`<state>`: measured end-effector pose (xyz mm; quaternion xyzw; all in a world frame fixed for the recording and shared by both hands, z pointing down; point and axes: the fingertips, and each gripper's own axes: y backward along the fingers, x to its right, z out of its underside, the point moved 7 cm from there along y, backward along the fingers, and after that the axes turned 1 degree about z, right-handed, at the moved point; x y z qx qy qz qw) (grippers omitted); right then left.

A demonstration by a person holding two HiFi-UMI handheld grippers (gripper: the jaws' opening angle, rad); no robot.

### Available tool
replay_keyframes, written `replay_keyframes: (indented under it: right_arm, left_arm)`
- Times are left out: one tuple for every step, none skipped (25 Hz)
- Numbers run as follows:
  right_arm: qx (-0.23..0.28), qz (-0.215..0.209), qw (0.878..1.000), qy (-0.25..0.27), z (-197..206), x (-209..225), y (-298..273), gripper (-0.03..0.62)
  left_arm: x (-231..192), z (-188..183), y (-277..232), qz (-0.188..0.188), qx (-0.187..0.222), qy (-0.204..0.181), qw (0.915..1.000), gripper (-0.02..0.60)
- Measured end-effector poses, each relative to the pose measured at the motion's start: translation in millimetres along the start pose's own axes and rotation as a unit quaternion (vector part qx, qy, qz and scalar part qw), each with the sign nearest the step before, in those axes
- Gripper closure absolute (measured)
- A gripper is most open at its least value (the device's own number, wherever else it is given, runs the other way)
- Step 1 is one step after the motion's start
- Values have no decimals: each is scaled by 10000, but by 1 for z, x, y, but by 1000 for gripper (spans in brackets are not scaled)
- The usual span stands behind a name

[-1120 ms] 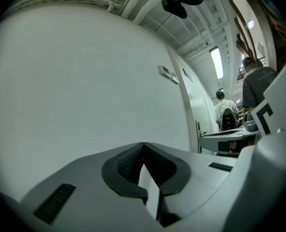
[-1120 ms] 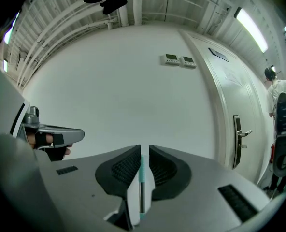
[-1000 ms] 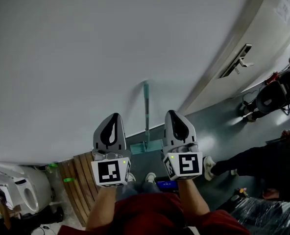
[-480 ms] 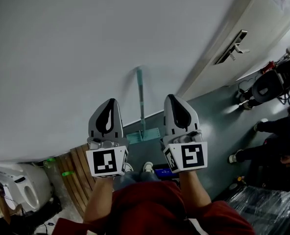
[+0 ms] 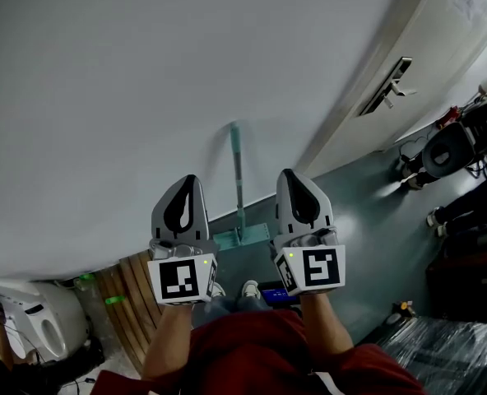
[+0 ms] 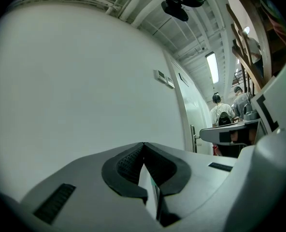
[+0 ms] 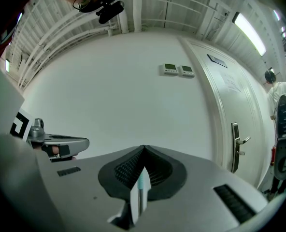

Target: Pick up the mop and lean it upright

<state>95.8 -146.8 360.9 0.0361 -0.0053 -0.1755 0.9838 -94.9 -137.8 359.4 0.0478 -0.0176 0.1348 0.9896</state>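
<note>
Left tongs (image 5: 190, 180) and right tongs (image 5: 289, 174) tight together; mop (image 5: 238, 179) upright against wall (image 5: 104, 97).

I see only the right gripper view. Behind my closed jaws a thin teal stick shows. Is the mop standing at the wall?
Observer: Yes. In the head view the mop handle stands upright against the wall, and the mop head is on the floor.
Operator: Does the left gripper hold it?
Observer: No. The left gripper view shows the left gripper with jaws together, gripping nothing.
Operator: Where is the handle, then?
Observer: Ahead, between it and the right gripper, touching neither.
</note>
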Motion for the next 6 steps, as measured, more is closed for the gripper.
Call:
replay_keyframes:
  right_arm:
    - [-10,0,10000,-4,1,0,0,577]
    - [-23,0,10000,-5,1,0,-1,577]
    - [-38,1,10000,-3,1,0,-1,577]
    - [-55,2,10000,-2,2,-1,0,577]
    - [-72,5,10000,-4,2,-3,0,577]
    - [-88,7,10000,-7,2,-4,0,577]
  left_arm:
    - [0,0,0,-3,-1,2,10000,569]
    - [0,0,0,-5,-5,4,10000,568]
    - [-1,-1,0,-7,-10,7,10000,568]
    - [-2,-1,2,-7,-18,12,10000,569]
    - [-2,-1,3,-7,-27,17,10000,569]
    - [-3,-1,5,-7,-37,22,10000,568]
